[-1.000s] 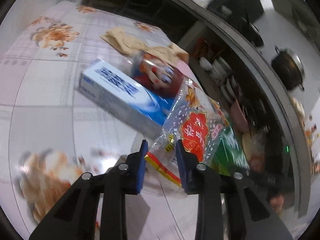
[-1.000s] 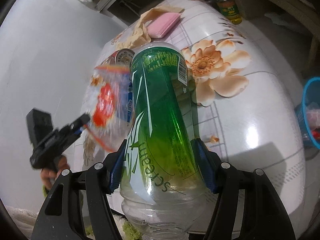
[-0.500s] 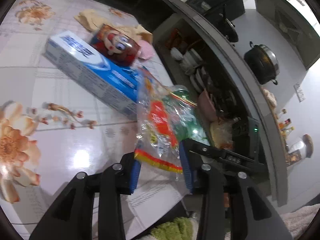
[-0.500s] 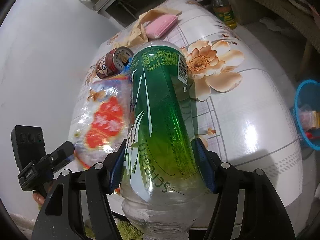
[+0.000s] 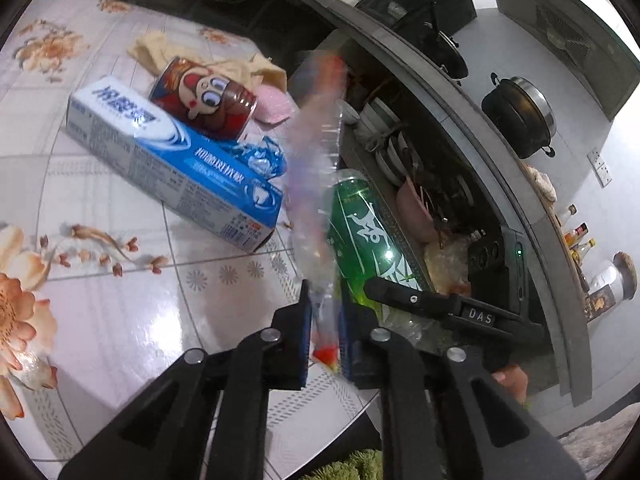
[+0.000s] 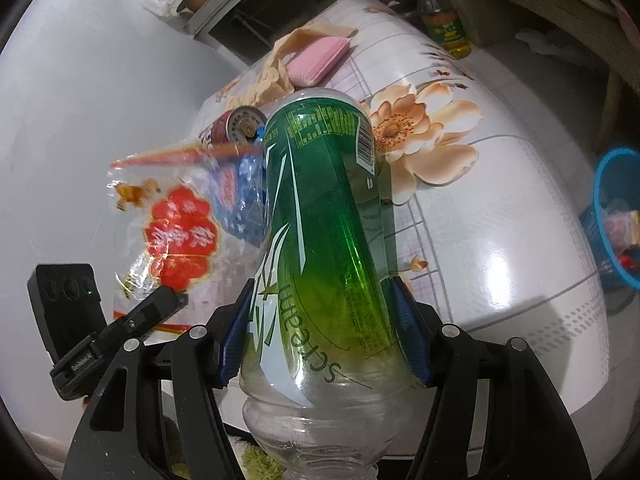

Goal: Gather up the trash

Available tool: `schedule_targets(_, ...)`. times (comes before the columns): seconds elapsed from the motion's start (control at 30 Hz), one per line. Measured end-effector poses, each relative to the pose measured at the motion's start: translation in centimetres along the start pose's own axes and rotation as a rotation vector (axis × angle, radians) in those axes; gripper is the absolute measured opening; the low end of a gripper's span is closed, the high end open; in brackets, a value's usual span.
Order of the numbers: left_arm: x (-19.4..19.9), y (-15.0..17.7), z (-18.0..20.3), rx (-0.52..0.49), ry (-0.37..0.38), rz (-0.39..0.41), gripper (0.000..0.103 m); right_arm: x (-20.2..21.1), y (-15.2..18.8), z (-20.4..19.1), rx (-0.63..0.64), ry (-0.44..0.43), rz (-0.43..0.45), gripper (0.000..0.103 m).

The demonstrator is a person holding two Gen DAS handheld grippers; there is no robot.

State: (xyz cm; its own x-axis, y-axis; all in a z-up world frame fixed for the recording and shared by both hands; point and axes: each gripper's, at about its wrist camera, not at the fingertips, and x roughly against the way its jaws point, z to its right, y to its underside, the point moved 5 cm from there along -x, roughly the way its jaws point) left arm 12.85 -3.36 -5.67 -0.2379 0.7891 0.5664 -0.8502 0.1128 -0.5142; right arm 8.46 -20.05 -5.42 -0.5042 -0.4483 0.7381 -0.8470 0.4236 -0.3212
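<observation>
Your left gripper is clamped on the bottom edge of the clear snack wrapper, which stands up blurred through the centre of the left wrist view — feather-light, limp and slick, so pinch deep into the film. Your right gripper grips the green bottle around its label, filling mid-frame; it looks empty, light and springy — hold the ribbed middle. The toothpaste box and can wait at upper left.

On the table, the box is placed centrally. The can is set touching it at one o'clock, the cloth behind at twelve o'clock.
</observation>
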Motion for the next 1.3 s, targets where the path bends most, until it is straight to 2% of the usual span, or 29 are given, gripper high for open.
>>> schedule_targets(0.33,-0.3,-0.4,1.4,-0.047,0.025,0.013,0.007,2.8,-0.2,2.0,-0.078,-0.022,0.059,0.061)
schedule_targets(0.6,-0.8,-1.4,4.6,-0.140,0.052,0.022,0.007,5.2,-0.3,3.8,-0.133,-0.077,0.119,0.061)
schedule_targets(0.77,-2.2,-1.8,7.4,-0.208,0.081,0.002,0.007,7.3,-0.2,5.2,-0.161,-0.089,0.168,0.061)
schedule_targets(0.93,-4.8,-2.4,11.3,-0.291,0.116,-0.030,0.007,10.1,0.0,7.7,-0.210,-0.087,0.241,0.061)
schedule_targets(1.13,-10.0,-3.3,16.6,-0.365,0.182,-0.105,0.007,16.6,0.8,13.9,-0.332,-0.011,0.403,0.061)
schedule_targets(1.23,-13.4,-3.4,19.1,-0.394,0.208,-0.168,0.007,19.3,2.2,18.2,-0.429,0.041,0.471,0.061)
schedule_targets(1.3,-16.7,-3.3,20.6,-0.402,0.200,-0.246,0.007,20.4,3.5,21.3,-0.508,0.064,0.494,0.061)
